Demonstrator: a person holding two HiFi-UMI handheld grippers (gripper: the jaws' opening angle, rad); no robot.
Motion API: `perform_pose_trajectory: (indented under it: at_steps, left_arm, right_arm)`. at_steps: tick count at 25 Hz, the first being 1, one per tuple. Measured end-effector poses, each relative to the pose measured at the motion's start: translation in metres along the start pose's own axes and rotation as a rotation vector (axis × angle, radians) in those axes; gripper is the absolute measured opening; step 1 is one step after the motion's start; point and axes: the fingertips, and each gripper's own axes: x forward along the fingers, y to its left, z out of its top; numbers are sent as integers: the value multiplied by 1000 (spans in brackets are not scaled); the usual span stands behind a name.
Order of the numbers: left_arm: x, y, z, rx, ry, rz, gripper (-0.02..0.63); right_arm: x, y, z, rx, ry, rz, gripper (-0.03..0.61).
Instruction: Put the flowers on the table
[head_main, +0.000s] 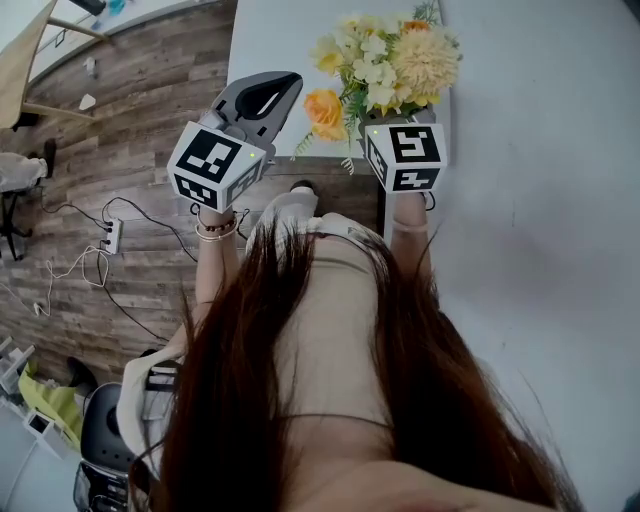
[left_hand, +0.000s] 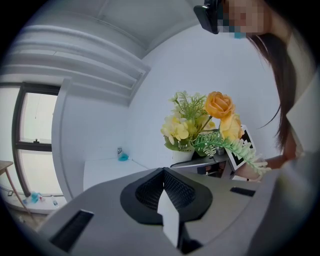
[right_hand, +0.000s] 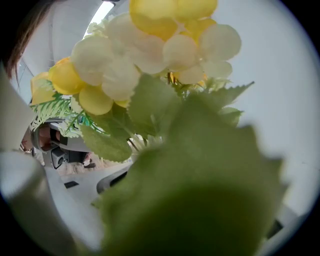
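A white table (head_main: 280, 40) sits at the top middle of the head view. The wood-plank floor (head_main: 150, 110) at left carries a power strip (head_main: 112, 236) (cables (head_main: 60, 272) trailing).

A brown wood-plank floor (head_main: 140, 110) borders a large white table (head_main: 560, 200); a white power strip (head_main: 112, 236) lies there; a dark-framed window (left_hand: 32, 125) glows.

The person holds both bare forearms forward, side by side. The grey left gripper (head_main: 262, 100) with its black-and-white marker cube tilts rightward, jaws together on nothing. The matching right gripper (head_main: 404, 150) stands upright, clamping a yellow-and-orange flower bouquet (head_main: 385, 65) whose leaves hide its jaws.
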Motion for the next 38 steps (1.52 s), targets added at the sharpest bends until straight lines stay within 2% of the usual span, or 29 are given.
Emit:
perform_pose_trajectory:
  at_steps: [9,21,27,33,38]
  left_arm:
    - [12,3,-13,7,4,-42,5]
    - [19,2,-15,13,5,-53,5]
    - [22,2,-17,5,14,-42,5]
    - [48,22,-22,2,21,-7,5]
    - [69,29,4,-16,36,12,5]
  right_arm:
    - [4,-4,-14,9,5,-31,261]
    - [7,-8,-20,-9,9,-38,261]
    - [10,-9,-25,-2,23,-18,261]
    - [40,-25,-37,-3,20,20,261]
    - [50,-54,-14,-6,26,39,261]
